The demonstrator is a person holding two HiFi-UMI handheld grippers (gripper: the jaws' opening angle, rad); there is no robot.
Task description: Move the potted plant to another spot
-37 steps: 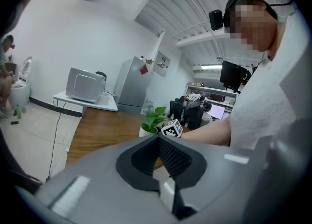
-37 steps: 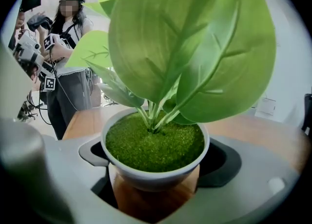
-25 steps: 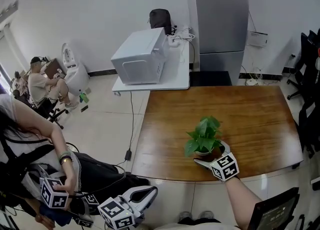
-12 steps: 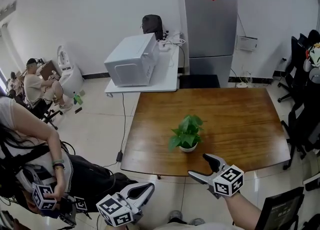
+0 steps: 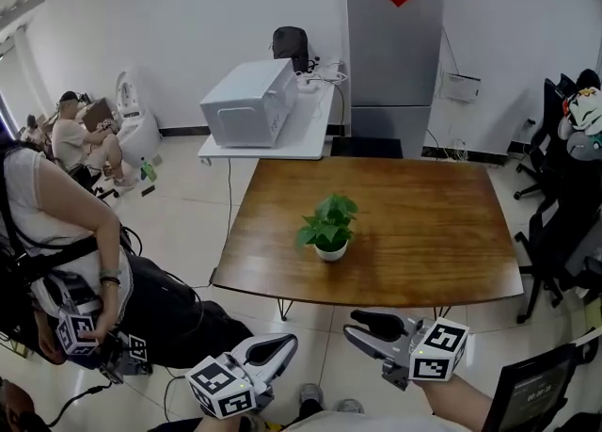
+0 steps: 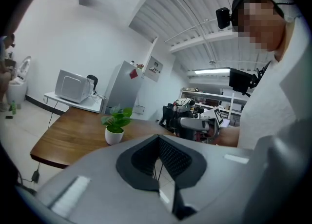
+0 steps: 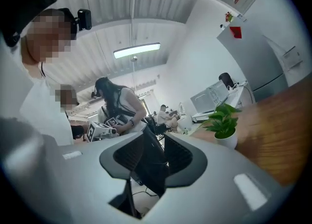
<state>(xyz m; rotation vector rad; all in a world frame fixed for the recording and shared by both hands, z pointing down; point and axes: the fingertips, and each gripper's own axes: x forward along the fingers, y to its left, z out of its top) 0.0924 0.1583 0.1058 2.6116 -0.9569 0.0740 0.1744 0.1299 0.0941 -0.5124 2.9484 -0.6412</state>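
The potted plant (image 5: 327, 226), green leaves in a small white pot, stands upright on the brown wooden table (image 5: 423, 232), left of its middle. It also shows in the left gripper view (image 6: 116, 120) and the right gripper view (image 7: 224, 120). My right gripper (image 5: 352, 324) hovers off the table's near edge, well short of the pot, pointing left. Its jaws are closing with nothing between them. My left gripper (image 5: 287, 344) hangs low at the bottom left of the head view, its jaws together and holding nothing.
A white microwave (image 5: 249, 101) sits on a low white table (image 5: 310, 138) behind the wooden one, beside a grey fridge (image 5: 390, 44). Black chairs (image 5: 555, 223) stand at the right. A person with grippers (image 5: 56, 232) stands at the left, and another person (image 5: 71, 134) sits farther back.
My right gripper left the pot, drew back off the table toward me and rose, its jaws narrowing. The plant stayed on the table. The view pulled back from the table.
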